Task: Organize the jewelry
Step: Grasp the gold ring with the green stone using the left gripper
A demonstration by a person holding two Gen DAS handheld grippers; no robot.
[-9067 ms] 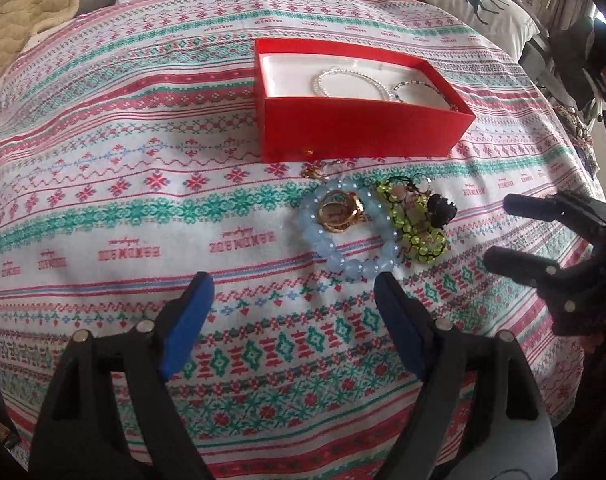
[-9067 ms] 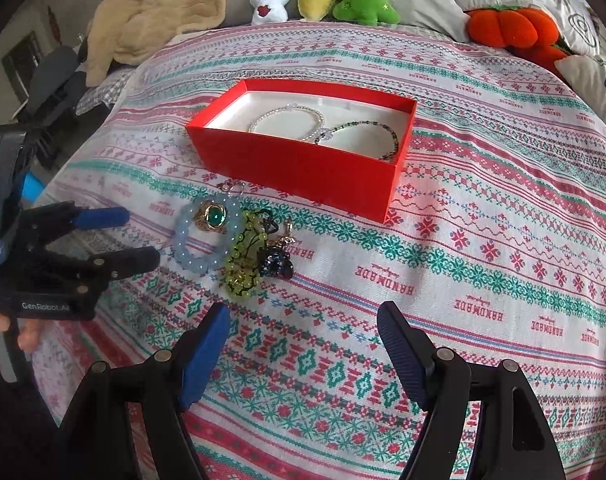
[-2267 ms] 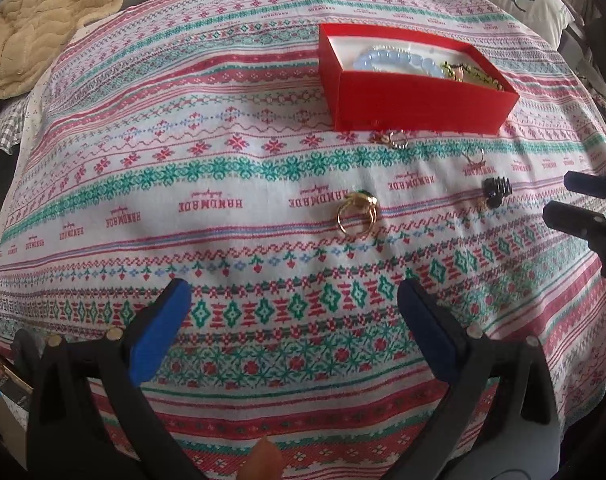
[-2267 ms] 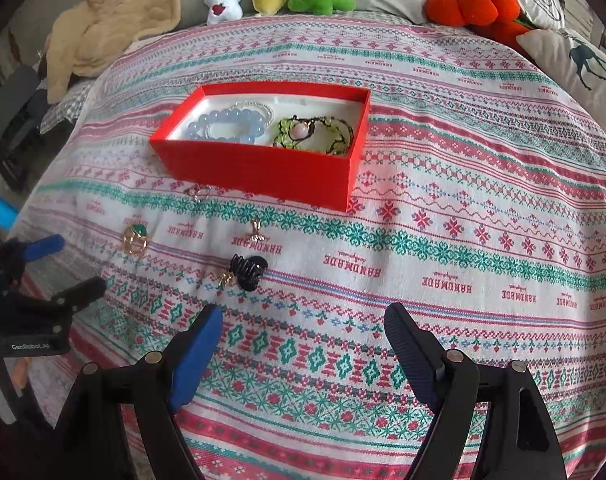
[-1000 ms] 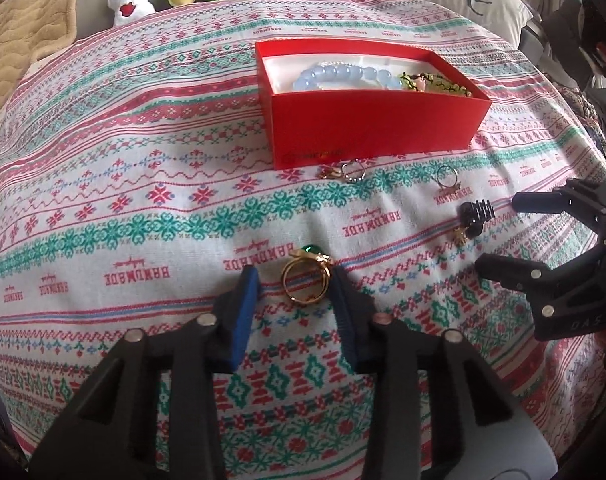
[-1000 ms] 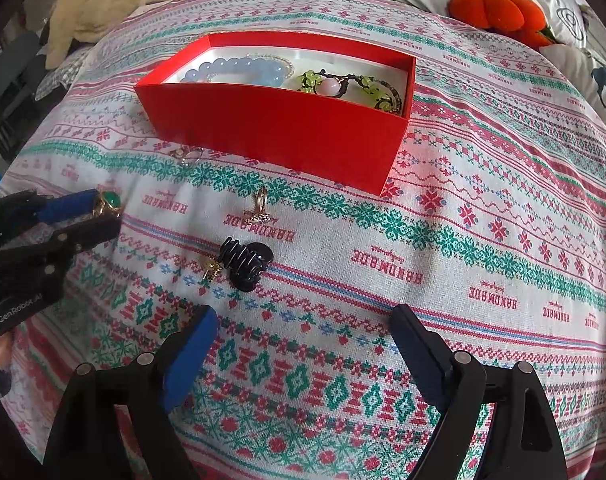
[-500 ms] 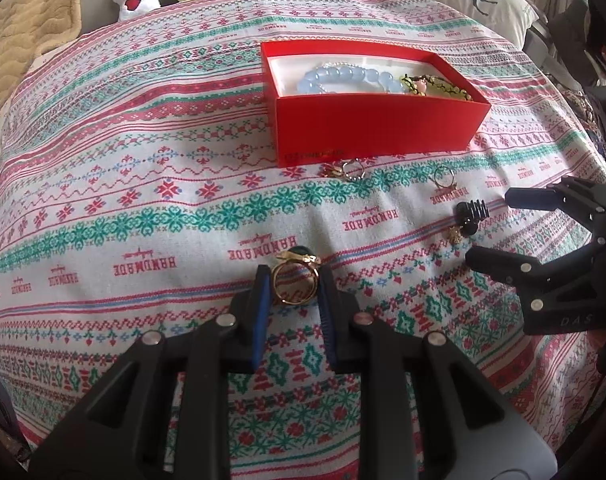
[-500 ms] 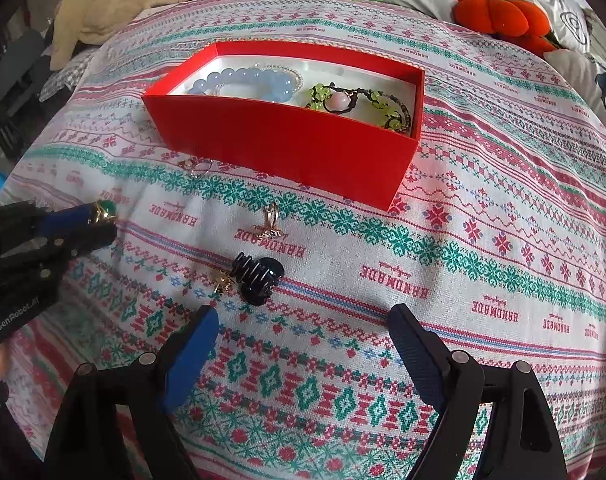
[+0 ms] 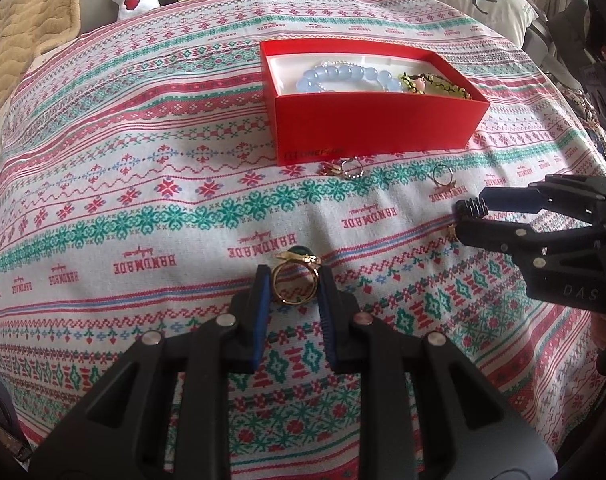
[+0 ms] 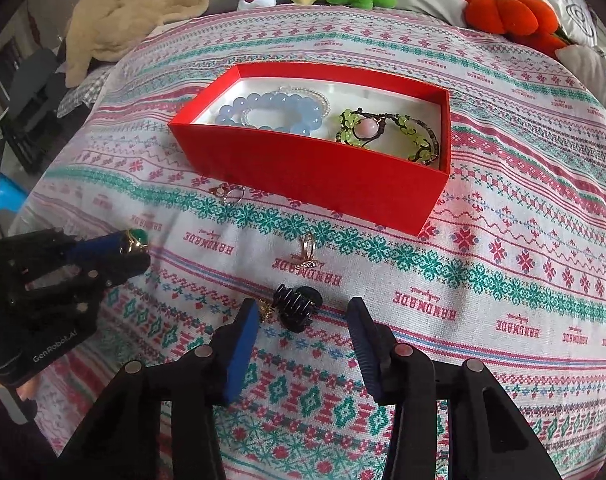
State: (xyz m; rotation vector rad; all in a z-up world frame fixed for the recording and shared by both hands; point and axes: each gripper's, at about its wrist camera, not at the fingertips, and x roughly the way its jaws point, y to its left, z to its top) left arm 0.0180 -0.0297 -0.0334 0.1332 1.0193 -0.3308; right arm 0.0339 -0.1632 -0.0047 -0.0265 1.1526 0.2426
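Ring [image 9: 295, 283] clamped in left fingers [image 9: 293, 280] (stone clear only right view); right fingers [image 10: 303, 322] closing around clip [image 10: 297, 306].

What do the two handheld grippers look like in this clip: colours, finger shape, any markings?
Both are matte black plastic frames with silver round bolt heads at the joints and flat blue pads inside the fingers. The left gripper carries white "GenRobot.AI" lettering on its body, seen from the right wrist view. The right gripper shows pale "DAS" letters on its side. No cables or sleeves are visible.
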